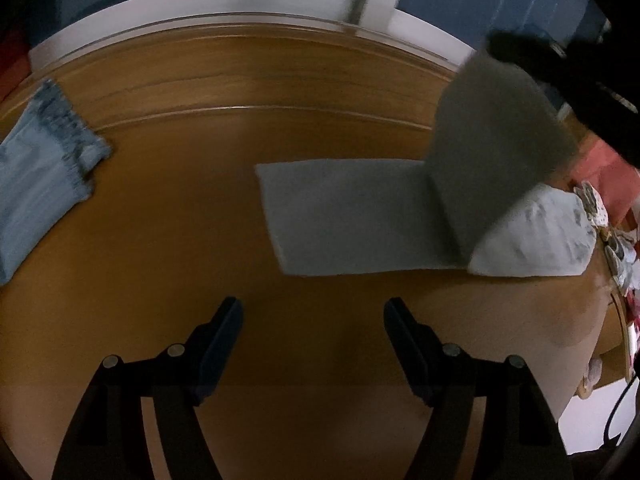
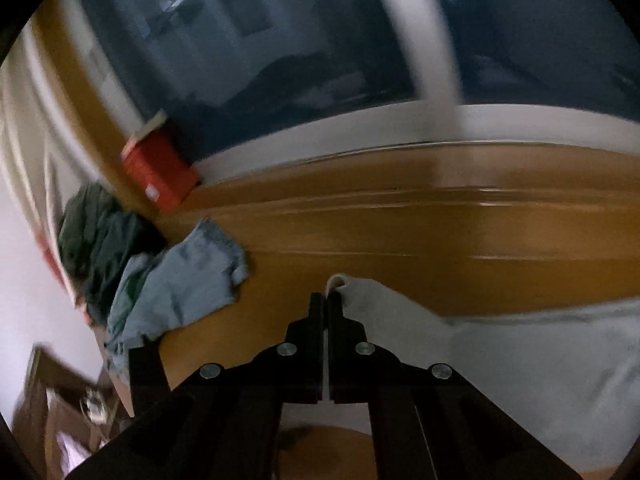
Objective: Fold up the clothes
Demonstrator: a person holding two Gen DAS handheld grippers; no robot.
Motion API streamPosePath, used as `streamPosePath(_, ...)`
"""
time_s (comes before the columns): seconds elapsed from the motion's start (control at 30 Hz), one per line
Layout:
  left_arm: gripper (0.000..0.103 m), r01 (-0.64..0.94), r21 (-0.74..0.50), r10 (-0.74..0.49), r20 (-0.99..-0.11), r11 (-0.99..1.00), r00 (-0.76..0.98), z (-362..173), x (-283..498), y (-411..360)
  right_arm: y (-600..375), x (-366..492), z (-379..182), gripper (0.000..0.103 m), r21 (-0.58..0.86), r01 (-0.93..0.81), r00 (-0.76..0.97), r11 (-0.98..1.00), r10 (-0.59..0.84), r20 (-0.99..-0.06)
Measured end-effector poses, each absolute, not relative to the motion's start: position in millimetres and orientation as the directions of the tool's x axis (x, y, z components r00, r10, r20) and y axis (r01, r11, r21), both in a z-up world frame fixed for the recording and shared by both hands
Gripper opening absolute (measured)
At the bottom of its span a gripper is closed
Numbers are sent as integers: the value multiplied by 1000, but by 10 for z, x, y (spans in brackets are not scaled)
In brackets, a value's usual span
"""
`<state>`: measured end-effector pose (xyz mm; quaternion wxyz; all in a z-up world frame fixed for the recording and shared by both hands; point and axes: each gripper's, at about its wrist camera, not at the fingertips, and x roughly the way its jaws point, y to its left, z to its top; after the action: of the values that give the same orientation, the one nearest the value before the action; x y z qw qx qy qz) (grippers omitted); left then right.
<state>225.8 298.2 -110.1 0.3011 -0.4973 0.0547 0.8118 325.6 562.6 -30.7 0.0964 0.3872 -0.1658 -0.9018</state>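
The right tool (image 2: 326, 300) is seen clenched on a corner of the grey cloth (image 2: 540, 360); a small fold of fabric pokes up between its tips, and the rest of the cloth trails away to the right of the tool and below it. In the left wrist view the same cloth (image 1: 348, 216) is shown partly flat on the wooden counter (image 1: 160, 220), with its right part raised into a steep flap up to the right tool (image 1: 516, 50), which appears there only as a dark, blurred shape at the upper right. A pale underside of the cloth is exposed below the raised flap.

The left tool (image 1: 313, 312) is held released over bare counter, just short of the cloth's near edge, with nothing between its jaws and no contact with the fabric.

Farther out, a light blue garment (image 1: 40, 172) is laid at the left side of the counter, well apart from the grey cloth. In the right wrist view that blue garment (image 2: 180, 288) is seen hanging partly over the counter's edge, a dark green garment (image 2: 100, 236) is bunched just beside it, and a red box (image 2: 158, 168) is stood behind them against the window frame (image 2: 320, 136). Patterned items at the far right edge of the left wrist view are too blurred to identify.
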Motion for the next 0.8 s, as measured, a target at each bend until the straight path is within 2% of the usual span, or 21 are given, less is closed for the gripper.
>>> streamPosePath(0.33,71,-478,-217,409,-845,-851,-344,-1161,2244,2614,4817,2597,-1169,2,249,133,-540,-959,-281,-794)
streamPosePath(0.43,71,-474,-227,414,-845,-851,-339,-1147,2219,2576,4723,2477,-1436,3,305,133,-448,-943,-331,-830)
streamPosePath(0.57,71,-487,-227,428,-831,-843,-355,-1029,2169,2660,4885,2611,-1228,5,373,134,-496,-918,-388,-777)
streamPosePath(0.63,71,-514,-234,457,-812,-825,-364,-917,2130,2732,5090,2793,-965,10,374,161,-544,-913,-398,-739)
streamPosePath(0.7,71,-555,-237,488,-794,-798,-363,-819,2068,2868,5418,3012,-774,23,319,145,-588,-937,-341,-733)
streamPosePath(0.8,71,-625,-210,517,-777,-752,-360,-729,1967,3159,6015,3285,-699,28,217,65,-601,-974,-212,-770)
